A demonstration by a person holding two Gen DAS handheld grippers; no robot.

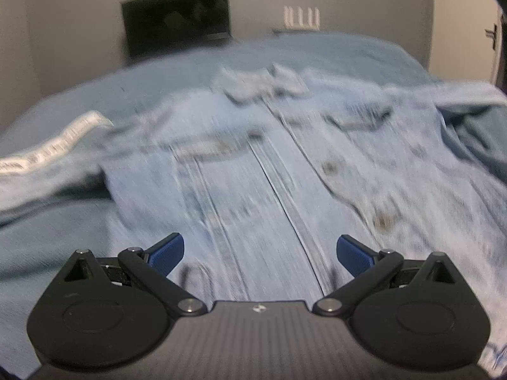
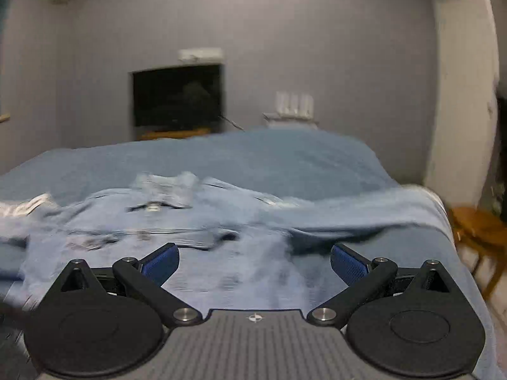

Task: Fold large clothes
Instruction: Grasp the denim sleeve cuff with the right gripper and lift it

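A pale blue denim jacket lies front up on the bed, collar at the far side, buttons down its middle. Its left sleeve shows a white lining and reaches left. My left gripper hovers open above the jacket's near hem, nothing between its blue pads. In the right wrist view the jacket lies ahead and to the left, its right sleeve stretched toward the bed's right edge. My right gripper is open over the jacket's near right part, holding nothing. Both views are motion-blurred.
The bed is covered by a blue sheet. A dark screen stands against the grey wall behind it. A wooden stool stands off the bed's right side, and a door is at the far right.
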